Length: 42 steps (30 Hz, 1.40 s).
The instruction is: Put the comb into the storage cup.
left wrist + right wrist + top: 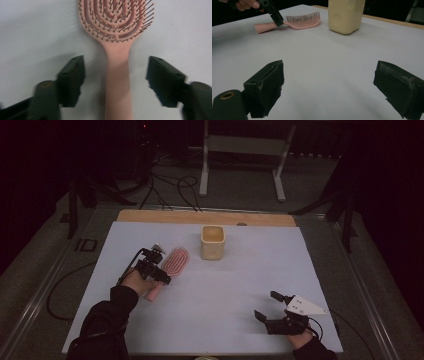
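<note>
Hairbrush (117, 75): lying flat, bristles up, on the left part of the white counter (215, 300), head pointing far-right.
Left gripper (159, 271): fingers (71, 80) standing apart on either side of the pink handle, not pressing it.
Right gripper (270, 312): hovering at near right, fingers (265, 87) spread wide, holding nothing.
Cream cup (213, 242): standing upright just right of the brush head.

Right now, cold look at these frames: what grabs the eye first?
The pink hairbrush on the white table cover, bristles up, with the left gripper straddling its handle, both jaws clear of it on either side. Behind it, toward the far edge, stands a cream-yellow cup, upright and apart from the brush. The right gripper rests open near the front right corner, with nothing between its jaws.
</note>
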Available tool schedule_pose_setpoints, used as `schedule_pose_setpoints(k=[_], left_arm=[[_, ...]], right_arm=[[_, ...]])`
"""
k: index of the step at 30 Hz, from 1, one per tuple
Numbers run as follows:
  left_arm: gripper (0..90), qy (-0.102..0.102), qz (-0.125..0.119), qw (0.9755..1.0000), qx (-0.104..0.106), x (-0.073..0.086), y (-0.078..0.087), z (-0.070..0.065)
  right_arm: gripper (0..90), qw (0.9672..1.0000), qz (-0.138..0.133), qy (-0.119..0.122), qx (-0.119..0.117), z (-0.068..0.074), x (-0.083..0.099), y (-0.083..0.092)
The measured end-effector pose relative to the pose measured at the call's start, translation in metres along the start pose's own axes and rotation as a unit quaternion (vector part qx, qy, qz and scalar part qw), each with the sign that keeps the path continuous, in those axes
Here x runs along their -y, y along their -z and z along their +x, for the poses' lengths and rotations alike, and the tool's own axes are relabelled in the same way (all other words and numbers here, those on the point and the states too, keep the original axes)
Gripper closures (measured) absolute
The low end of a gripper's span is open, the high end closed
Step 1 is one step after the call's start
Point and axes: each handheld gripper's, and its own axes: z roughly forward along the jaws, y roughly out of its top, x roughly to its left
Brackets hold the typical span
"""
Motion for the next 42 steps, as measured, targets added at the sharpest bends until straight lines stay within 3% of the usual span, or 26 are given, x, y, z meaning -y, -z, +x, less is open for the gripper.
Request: schedule_pose_setpoints(k=[7,8,15,23,33,42], left_arm=[[50.9,0.013,0.008,0.9999,0.002,-0.001,-0.005,0.006],[54.8,0.020,0.006,0.9997,0.011,-0.001,-0.006,0.007],[68.1,0.021,0.009,0.9995,0.024,-0.005,-0.009,0.004],[70.3,0.034,0.014,0.9989,0.029,-0.008,-0.011,0.005],[72.0,0.047,-0.002,0.9978,0.047,-0.003,-0.011,0.010],[72.2,0.036,-0.025,0.9979,0.048,0.001,-0.008,0.008]], right_arm=[[9.1,1.0000,0.000,-0.001,0.000,0.000,0.000,0.000],[9.1,1.0000,0.001,-0.003,0.000,0.000,0.000,0.000],[9.1,1.0000,0.003,-0.003,0.000,0.000,0.000,0.000],[9.1,1.0000,0.000,0.000,0.000,0.000,0.000,0.000],[9.1,1.0000,0.004,-0.003,0.000,0.000,0.000,-0.001],[9.1,1.0000,0.001,-0.005,0.002,-0.001,0.000,-0.001]])
